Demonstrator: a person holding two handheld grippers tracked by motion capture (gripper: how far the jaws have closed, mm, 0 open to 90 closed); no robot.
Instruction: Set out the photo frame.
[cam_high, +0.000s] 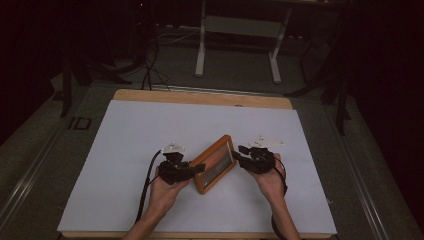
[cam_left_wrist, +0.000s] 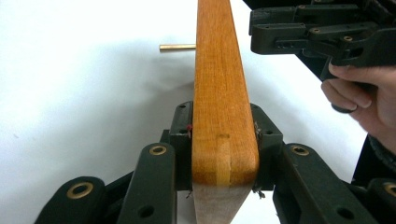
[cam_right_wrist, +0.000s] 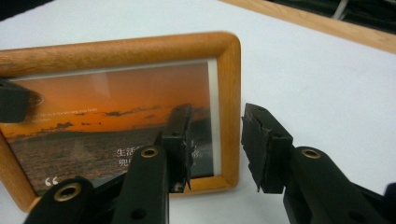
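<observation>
Wooden frame (cam_high: 215, 163) stands near the middle of the white sheet (cam_high: 125, 140), a bit toward the person's side, set diagonally in the high view, between the two grippers. Holds an orange sunset photo (cam_right_wrist: 116, 121) with pale text low on it. Rounded corners, warm orange wood.

Left gripper (cam_high: 192, 170): jaws closed on the frame's near edge. In the left gripper view the frame's edge (cam_left_wrist: 224, 112) runs straight up between the jaws, both pads pressed to its two faces. A thin brass rod (cam_left_wrist: 177, 47) sticks out from the frame's far side, lying over the sheet. Left hand (cam_high: 167, 187) wraps the gripper body from below, cable trails back along the forearm.

Right gripper (cam_high: 236, 156): jaws apart, holding nothing. In the right gripper view (cam_right_wrist: 215, 144) one jaw sits in front of the photo glass, the other off past the frame's side rail, over the sheet; the rail falls in the gap between them. Contact with the frame: can't tell. Right hand (cam_high: 270, 180) grips the body; same gripper and fingers (cam_left_wrist: 350, 88) visible at upper right in the left gripper view.

Sheet covers a wooden table (cam_high: 200, 96), bare wood strip at the far edge. Dark floor beyond, with white stand legs (cam_high: 201, 50) and cables (cam_high: 150, 65).
</observation>
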